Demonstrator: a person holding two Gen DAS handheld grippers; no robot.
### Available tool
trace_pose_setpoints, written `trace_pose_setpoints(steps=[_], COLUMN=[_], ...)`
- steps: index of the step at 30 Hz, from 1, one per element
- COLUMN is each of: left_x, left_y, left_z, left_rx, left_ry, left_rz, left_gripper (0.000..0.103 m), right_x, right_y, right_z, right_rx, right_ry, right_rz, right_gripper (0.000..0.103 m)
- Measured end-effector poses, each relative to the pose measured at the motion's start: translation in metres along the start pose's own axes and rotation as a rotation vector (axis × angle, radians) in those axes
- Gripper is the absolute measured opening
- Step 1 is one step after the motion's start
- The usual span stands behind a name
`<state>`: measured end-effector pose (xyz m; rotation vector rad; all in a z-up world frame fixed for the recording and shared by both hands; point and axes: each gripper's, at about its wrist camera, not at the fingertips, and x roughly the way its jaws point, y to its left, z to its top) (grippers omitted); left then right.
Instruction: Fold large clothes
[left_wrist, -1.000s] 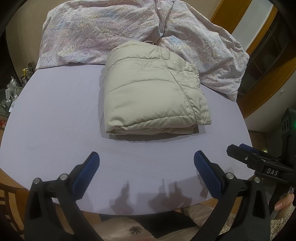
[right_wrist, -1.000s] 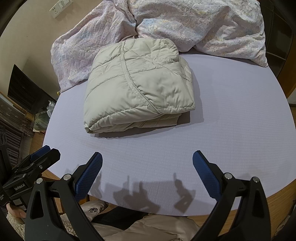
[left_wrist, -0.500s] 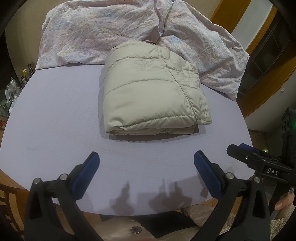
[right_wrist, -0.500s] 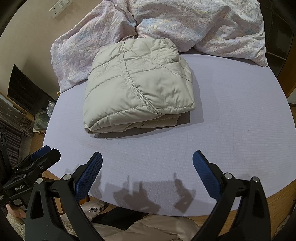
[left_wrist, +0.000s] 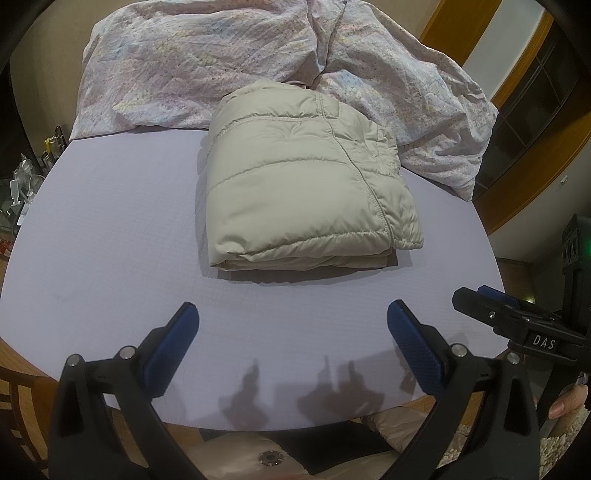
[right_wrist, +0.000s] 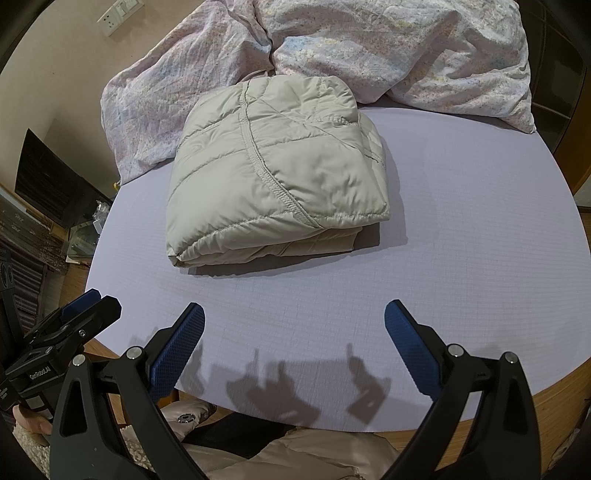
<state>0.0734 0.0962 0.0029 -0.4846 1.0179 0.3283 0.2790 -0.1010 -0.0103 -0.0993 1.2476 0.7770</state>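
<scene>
A beige quilted puffer jacket lies folded into a compact bundle on the lilac table cover; it also shows in the right wrist view. My left gripper is open and empty, held over the near table edge, well short of the jacket. My right gripper is open and empty too, at about the same distance from the jacket. Each gripper shows at the edge of the other's view: the right one, the left one.
A crumpled floral quilt is heaped along the far side of the table, touching the jacket's back edge; it also shows in the right wrist view. Another beige garment with a snap button lies below the near edge. Cluttered shelves stand left.
</scene>
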Motion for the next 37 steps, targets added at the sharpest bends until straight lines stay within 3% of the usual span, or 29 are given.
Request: trace_pose_setpoints(steps=[37], left_x=[0.0001], left_y=[-0.0014], left_z=[0.0021], left_rx=[0.002], left_ry=[0.002], left_rz=[0.002], left_gripper=[0.101], right_x=[0.0017], right_y=[-0.0014], right_z=[0.0023], right_rx=[-0.001], right_ry=[0.002], right_rz=[0.001], right_gripper=[0.100])
